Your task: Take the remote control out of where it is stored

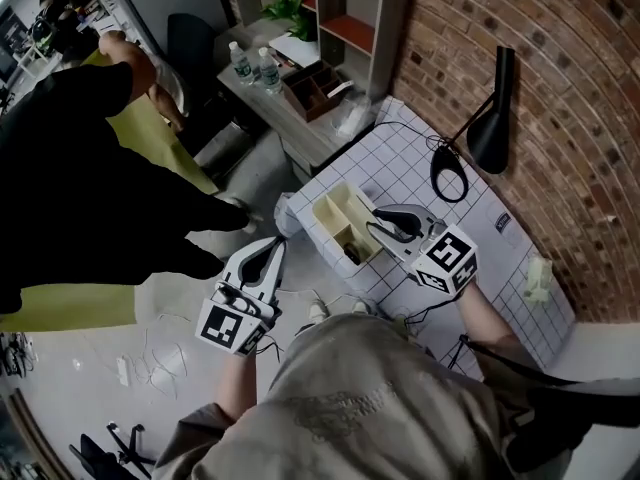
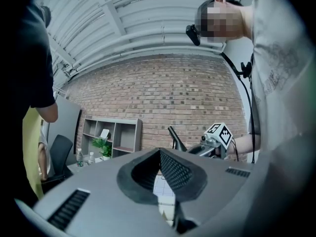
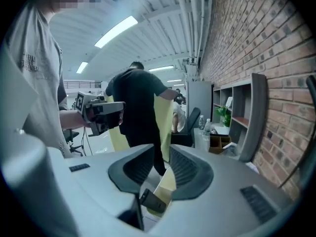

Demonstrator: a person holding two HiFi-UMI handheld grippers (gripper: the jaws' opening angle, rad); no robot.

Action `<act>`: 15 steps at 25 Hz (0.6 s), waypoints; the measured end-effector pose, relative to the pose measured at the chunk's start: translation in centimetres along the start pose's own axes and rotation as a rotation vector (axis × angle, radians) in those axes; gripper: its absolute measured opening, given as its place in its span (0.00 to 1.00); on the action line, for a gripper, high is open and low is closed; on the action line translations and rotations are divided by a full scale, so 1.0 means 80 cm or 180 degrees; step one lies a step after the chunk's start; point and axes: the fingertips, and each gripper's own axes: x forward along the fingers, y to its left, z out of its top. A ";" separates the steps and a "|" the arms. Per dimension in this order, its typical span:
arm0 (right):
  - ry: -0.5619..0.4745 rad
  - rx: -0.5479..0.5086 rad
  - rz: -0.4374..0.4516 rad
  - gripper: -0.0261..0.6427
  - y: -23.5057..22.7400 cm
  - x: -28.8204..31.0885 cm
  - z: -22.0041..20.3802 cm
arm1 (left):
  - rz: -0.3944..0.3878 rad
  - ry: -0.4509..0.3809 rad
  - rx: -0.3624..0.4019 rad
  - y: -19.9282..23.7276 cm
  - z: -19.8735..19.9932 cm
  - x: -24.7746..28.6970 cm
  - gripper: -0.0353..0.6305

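Cream plastic organiser box (image 1: 330,208) with open compartments sits near the edge of the table with the white grid cloth (image 1: 400,158) in the head view. The dark slim remote control (image 1: 352,253) leans in the compartment at the person's end, so it is not out yet. Right gripper (image 1: 385,220) hangs just above the box, tilted down toward that compartment; I judge it is lining up for a grab. Left gripper (image 1: 270,258) is off the table edge over the floor, well apart from the box, likely just kept out of the way. Black desk lamp (image 1: 490,118) by the brick wall and a person in black (image 1: 80,168) at left, neither involved.

Left gripper view: left gripper (image 2: 160,154) pad tips meet with nothing between them; only grid cloth shows below. Idle.

Right gripper view: right gripper (image 3: 162,154) jaws stand narrowly apart and empty. The remote control (image 3: 152,202) shows its top end low between them inside the box (image 3: 169,179), pads not touching it. The gap looks about enough for the remote's thin side, so the next move probably needs a further drop before closing. A skewed approach could catch the box wall.
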 end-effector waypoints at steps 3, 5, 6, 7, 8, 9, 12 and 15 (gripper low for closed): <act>0.0365 -0.0077 0.0193 0.26 0.019 0.027 -0.035 | 0.0012 0.0053 -0.0035 0.001 -0.007 0.000 0.06; 0.0632 -0.0190 0.0302 0.30 0.031 0.043 -0.064 | 0.0001 0.0063 -0.0054 0.001 -0.012 0.000 0.06; 0.0763 -0.0233 0.0355 0.32 0.037 0.051 -0.079 | -0.0015 0.0061 -0.0051 0.000 -0.014 0.001 0.06; 0.0885 -0.0259 0.0406 0.34 0.043 0.058 -0.094 | -0.0031 0.0058 -0.0043 0.000 -0.016 0.002 0.06; 0.0992 -0.0271 0.0446 0.35 0.047 0.065 -0.109 | -0.0048 0.0060 -0.0044 -0.001 -0.017 0.002 0.06; 0.1079 -0.0278 0.0473 0.35 0.051 0.072 -0.123 | -0.0068 0.0068 -0.0058 -0.002 -0.020 0.003 0.06; 0.1331 -0.0268 0.0513 0.35 0.060 0.086 -0.161 | -0.0085 0.0099 -0.0081 -0.003 -0.023 0.006 0.06; 0.1555 -0.0236 0.0515 0.35 0.064 0.094 -0.187 | -0.0096 0.0113 -0.0095 -0.003 -0.024 0.008 0.06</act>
